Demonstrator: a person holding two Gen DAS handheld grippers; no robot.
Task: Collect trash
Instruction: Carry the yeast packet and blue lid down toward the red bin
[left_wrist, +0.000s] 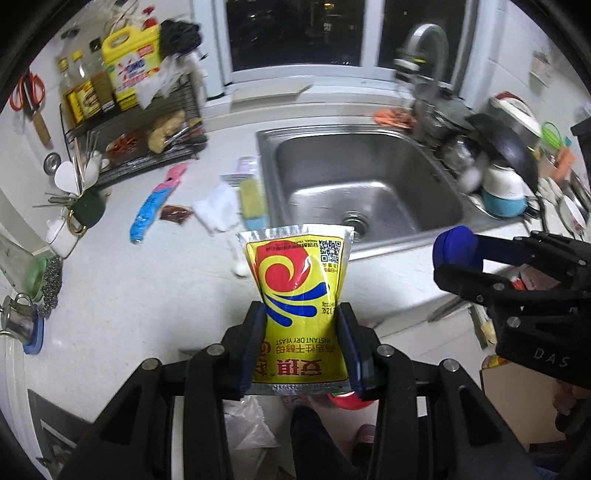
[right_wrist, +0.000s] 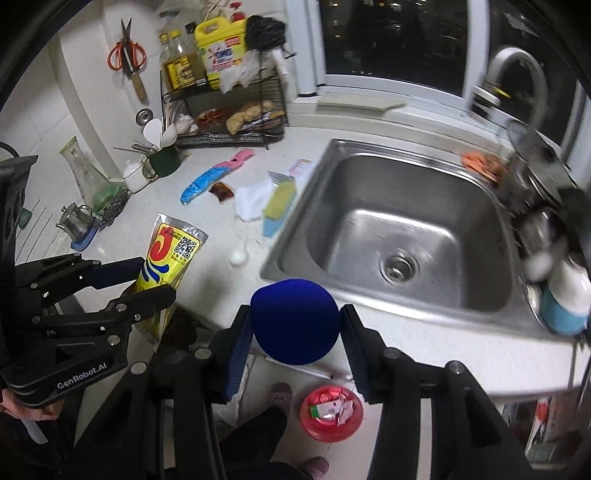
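Observation:
My left gripper (left_wrist: 301, 308) is shut on a yellow dry-yeast packet (left_wrist: 297, 273), which sticks up and forward between the pads; the packet (right_wrist: 171, 254) and left gripper (right_wrist: 155, 278) also show at the left of the right wrist view. My right gripper (right_wrist: 295, 312) is shut on a round blue-capped container (right_wrist: 295, 319); in the left wrist view the blue cap (left_wrist: 458, 245) sits in the right gripper (left_wrist: 454, 258). Both hang over the counter's front edge. Below on the floor stands a red bin (right_wrist: 330, 413) with wrappers inside.
On the white counter lie a blue-pink wrapper (right_wrist: 214, 177), a brown sachet (right_wrist: 221, 192), a white tissue (right_wrist: 251, 201), a yellow-blue cloth (right_wrist: 279, 206) and a small white piece (right_wrist: 238, 257). The steel sink (right_wrist: 351, 192) is to the right, with stacked dishes (right_wrist: 565, 295) beyond. A wire rack (right_wrist: 221, 122) stands behind. A person's shoes (right_wrist: 280, 397) are by the bin.

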